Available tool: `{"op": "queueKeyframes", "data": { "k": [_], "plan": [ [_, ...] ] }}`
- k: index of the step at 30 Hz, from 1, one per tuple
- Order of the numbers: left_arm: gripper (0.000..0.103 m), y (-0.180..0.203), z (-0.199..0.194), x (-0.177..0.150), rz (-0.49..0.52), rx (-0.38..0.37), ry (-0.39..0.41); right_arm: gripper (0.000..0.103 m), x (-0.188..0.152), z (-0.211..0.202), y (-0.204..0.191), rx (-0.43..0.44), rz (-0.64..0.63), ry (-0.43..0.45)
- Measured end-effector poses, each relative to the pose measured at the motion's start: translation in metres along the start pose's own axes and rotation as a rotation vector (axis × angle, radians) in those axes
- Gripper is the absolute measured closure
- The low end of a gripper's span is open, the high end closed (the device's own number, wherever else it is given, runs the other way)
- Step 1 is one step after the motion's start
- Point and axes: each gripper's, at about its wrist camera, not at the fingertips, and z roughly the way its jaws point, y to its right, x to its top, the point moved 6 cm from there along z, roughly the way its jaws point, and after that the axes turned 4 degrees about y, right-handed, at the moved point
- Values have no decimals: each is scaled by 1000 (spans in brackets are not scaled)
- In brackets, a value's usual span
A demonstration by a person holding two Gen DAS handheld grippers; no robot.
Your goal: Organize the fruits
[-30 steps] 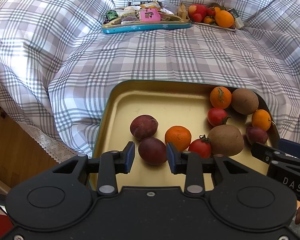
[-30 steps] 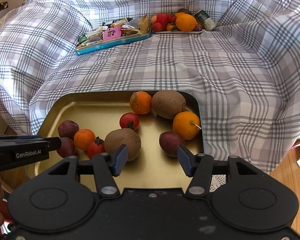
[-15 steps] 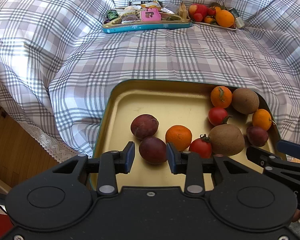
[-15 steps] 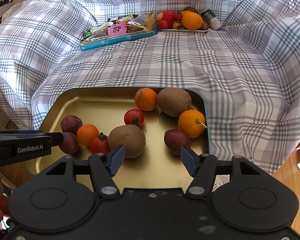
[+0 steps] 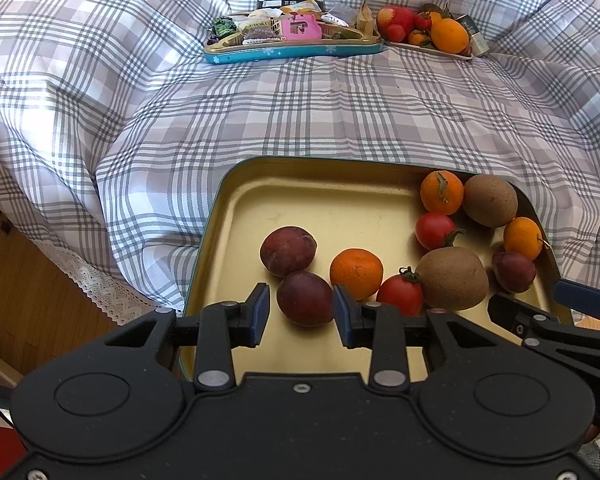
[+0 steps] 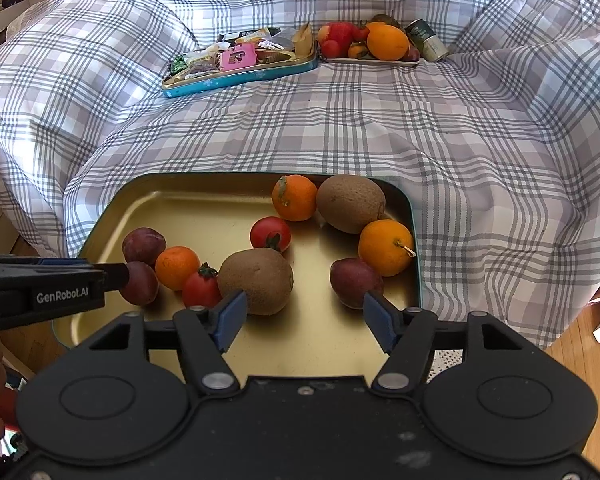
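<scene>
Straddling a dark plum (image 5: pixel 305 298), my left gripper (image 5: pixel 300 312) has its blue pads either side of the fruit with small gaps showing, so the jaws are spread and grasping nothing. That plum lies near the front left of the gold tray (image 5: pixel 340 200), touching a second plum (image 5: pixel 287 251) just behind it. An orange tangerine (image 5: pixel 356 273) sits just to its right, then a tomato (image 5: pixel 400 294) and a brown kiwi (image 5: pixel 452 278), forming a loose row along the tray's front.

My right gripper (image 6: pixel 305 324) hangs over the tray's front right, jaws wide and empty, between that kiwi and a third plum (image 6: pixel 354 282). Behind this plum, along the right edge, are a stemmed tangerine (image 6: pixel 385 247), another kiwi (image 6: pixel 350 203) in the far right corner, a leafed tangerine (image 6: pixel 294 198) beside it, and a second tomato (image 6: pixel 270 234) nearer the middle.

I judge the step in hand to be a grasp on the front plum. The kinds lie mixed rather than grouped, so sorting looks unfinished. Closing calls for gentle pressure on a round, soft-skinned fruit, then a lift clear of its touching neighbour.

The tray rests on a checked blanket (image 5: pixel 340 112). At its far edge lie a blue tin of snack packets (image 5: pixel 292 38) and a plate of more fruit (image 5: pixel 424 30).
</scene>
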Motion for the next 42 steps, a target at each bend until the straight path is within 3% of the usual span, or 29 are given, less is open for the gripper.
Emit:
{"op": "queueKeyframes", "data": {
  "k": [29,42],
  "plan": [
    [59,4,1,0,3,-23,-14,34,3,-3,-5,-12,-59,23],
    [59,15,16,10,45,-27,-51,34,21,7,9,-51,1,57]
  ]
}}
